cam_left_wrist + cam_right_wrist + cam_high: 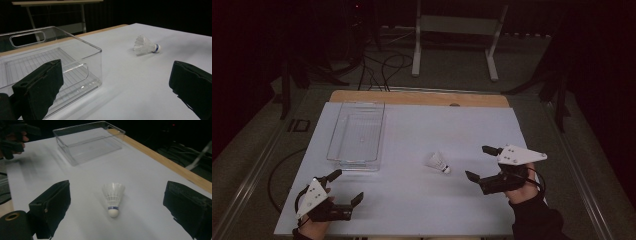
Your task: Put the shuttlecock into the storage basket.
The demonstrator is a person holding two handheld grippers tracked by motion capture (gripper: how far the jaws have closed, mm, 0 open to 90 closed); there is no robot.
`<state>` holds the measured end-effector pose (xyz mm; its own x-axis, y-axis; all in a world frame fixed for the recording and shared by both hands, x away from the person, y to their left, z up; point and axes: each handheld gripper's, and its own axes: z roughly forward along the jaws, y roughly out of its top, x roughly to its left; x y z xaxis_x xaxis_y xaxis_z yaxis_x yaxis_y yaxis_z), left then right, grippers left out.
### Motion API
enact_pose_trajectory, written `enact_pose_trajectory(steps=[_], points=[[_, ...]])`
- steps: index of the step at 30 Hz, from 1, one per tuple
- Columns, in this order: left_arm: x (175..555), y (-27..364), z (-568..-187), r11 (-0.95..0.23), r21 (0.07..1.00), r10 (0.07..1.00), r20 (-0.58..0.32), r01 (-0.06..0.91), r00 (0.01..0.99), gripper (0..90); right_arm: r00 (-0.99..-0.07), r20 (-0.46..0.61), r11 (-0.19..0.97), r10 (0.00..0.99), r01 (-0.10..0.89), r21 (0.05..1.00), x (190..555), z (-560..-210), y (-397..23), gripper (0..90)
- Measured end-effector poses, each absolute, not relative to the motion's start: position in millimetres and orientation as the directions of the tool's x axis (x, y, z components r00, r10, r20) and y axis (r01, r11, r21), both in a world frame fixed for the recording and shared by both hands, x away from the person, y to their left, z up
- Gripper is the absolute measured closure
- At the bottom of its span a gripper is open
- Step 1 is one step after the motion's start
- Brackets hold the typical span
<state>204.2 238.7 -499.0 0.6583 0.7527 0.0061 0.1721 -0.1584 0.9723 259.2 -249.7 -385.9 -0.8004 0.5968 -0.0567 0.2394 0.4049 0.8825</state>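
On the white counter [412, 200] lies one white feathered shuttlecock [438, 163] with a round cork tip, just ahead of the right gripper [475, 162], nothing between them. One clear plastic rectangular bin [357, 134] stands apart, ahead of the left gripper [346, 186]. Both grippers' fingers are spread, holding nothing.

Shuttlecock [438, 163] lying on sheet [412, 210], right of centre, on its side, cork end toward right gripper [478, 162]. Clear bin [357, 133] on sheet, left of shuttlecock and farther back, well apart from it. Wooden table edge [419, 97] behind sheet, at far side. Right gripper just right of shuttlecock, jaws spread, not touching it. Left gripper [346, 186] at near-left corner of sheet, in front of bin, jaws spread, well apart from shuttlecock. Stand [455, 35] on floor behind table.
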Motion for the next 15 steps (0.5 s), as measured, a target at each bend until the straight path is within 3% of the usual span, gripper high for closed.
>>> enact_pose_trajectory(steps=[15], points=[[204,239,-499,-0.153,0.973,0.751,0.002,0.172,0.66,0.0,-0.836,-0.061,0.482,0.545,0.253,0.839,275,-388,-225,7.6]])
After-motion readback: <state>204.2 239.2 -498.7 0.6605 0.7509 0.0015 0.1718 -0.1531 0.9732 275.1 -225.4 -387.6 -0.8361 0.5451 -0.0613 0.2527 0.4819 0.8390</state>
